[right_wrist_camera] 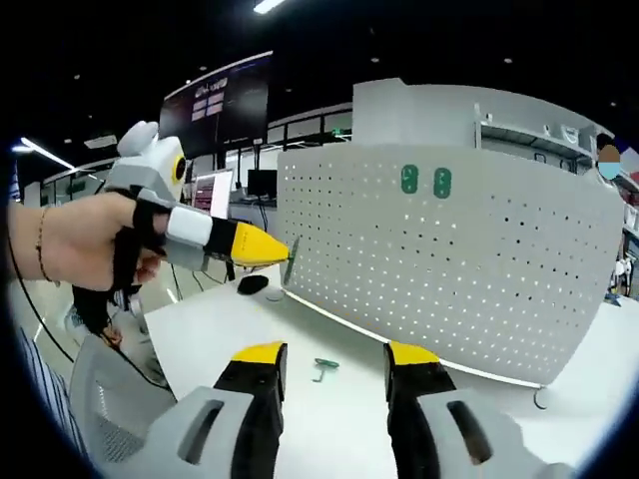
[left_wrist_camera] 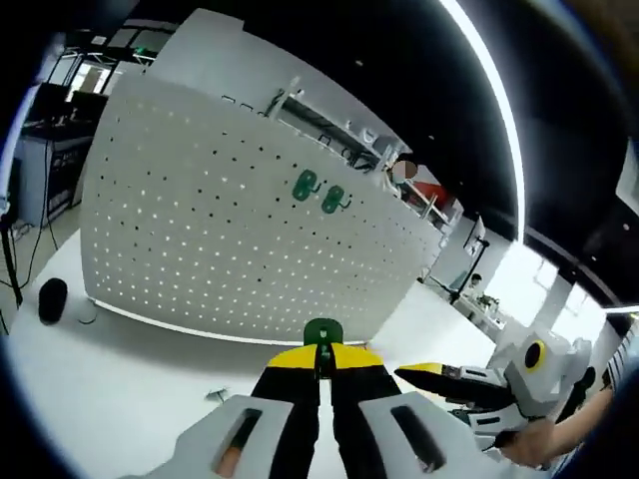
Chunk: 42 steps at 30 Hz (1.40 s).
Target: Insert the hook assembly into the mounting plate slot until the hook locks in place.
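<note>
A white perforated mounting plate (left_wrist_camera: 220, 230) (right_wrist_camera: 479, 259) stands upright on the white table. Two green hooks (left_wrist_camera: 305, 185) (left_wrist_camera: 332, 200) hang side by side near its top, and they show too in the right gripper view (right_wrist_camera: 409, 180) (right_wrist_camera: 441, 183). My left gripper (left_wrist_camera: 321, 353) is shut on a third green hook (left_wrist_camera: 321, 330), held in the air short of the plate's lower edge. A hand holds that gripper (right_wrist_camera: 280, 251) by the plate's left end. My right gripper (right_wrist_camera: 334, 361) stands open above the table, over a loose green hook (right_wrist_camera: 321, 369).
A black rounded object (left_wrist_camera: 52, 299) (right_wrist_camera: 253, 283) lies on the table (left_wrist_camera: 130, 389) (right_wrist_camera: 200, 339) by the plate's end. A small cable ring (right_wrist_camera: 540, 399) lies near the plate's base. My right gripper (left_wrist_camera: 444, 377) comes in low on the right. Office shelves and desks stand behind.
</note>
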Each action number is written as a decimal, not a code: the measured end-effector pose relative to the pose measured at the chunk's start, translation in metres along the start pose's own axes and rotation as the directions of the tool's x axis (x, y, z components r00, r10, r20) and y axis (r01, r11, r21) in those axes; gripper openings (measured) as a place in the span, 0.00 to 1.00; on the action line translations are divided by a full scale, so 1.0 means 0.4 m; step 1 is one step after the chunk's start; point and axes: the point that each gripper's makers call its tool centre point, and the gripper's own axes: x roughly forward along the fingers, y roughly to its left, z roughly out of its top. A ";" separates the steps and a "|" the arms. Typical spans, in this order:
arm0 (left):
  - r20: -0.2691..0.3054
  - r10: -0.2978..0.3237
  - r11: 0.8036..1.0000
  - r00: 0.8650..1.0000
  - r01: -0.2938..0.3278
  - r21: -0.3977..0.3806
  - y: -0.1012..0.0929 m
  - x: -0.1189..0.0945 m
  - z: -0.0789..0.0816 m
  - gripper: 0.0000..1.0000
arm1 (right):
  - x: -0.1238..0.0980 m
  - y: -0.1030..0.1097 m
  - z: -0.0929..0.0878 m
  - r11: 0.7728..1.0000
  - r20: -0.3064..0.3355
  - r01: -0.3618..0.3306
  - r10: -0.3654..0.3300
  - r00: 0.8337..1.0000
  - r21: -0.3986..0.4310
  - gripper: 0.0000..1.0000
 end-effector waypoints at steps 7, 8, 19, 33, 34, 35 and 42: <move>0.077 0.068 0.997 0.995 -0.071 0.038 0.028 -0.002 0.046 0.01 | -0.038 -0.026 -0.114 0.999 -0.147 0.031 -0.035 0.989 -0.035 0.44; 0.084 0.087 0.994 0.993 -0.092 0.062 0.036 -0.002 0.051 0.01 | -0.043 -0.028 -0.124 0.998 -0.156 0.036 -0.043 0.987 -0.048 0.46; 0.154 0.153 0.979 0.976 -0.171 0.109 0.065 0.001 0.090 0.01 | -0.084 -0.039 -0.224 0.994 -0.214 0.111 -0.112 0.970 -0.018 0.67; 0.213 0.167 0.969 0.963 -0.200 0.146 0.066 0.030 0.132 0.01 | -0.070 -0.020 -0.250 0.993 -0.197 0.096 -0.108 0.974 -0.068 0.79; 0.218 0.170 0.967 0.961 -0.206 0.151 0.067 0.031 0.135 0.01 | -0.069 -0.020 -0.252 0.993 -0.197 0.095 -0.107 0.975 -0.070 0.79; 0.223 0.174 0.964 0.959 -0.212 0.160 0.068 0.035 0.137 0.01 | -0.068 -0.018 -0.250 0.994 -0.191 0.092 -0.102 0.976 -0.064 0.80; 0.249 0.188 0.956 0.950 -0.235 0.176 0.074 0.052 0.159 0.01 | -0.057 -0.007 -0.244 0.996 -0.160 0.080 -0.086 0.983 -0.049 0.87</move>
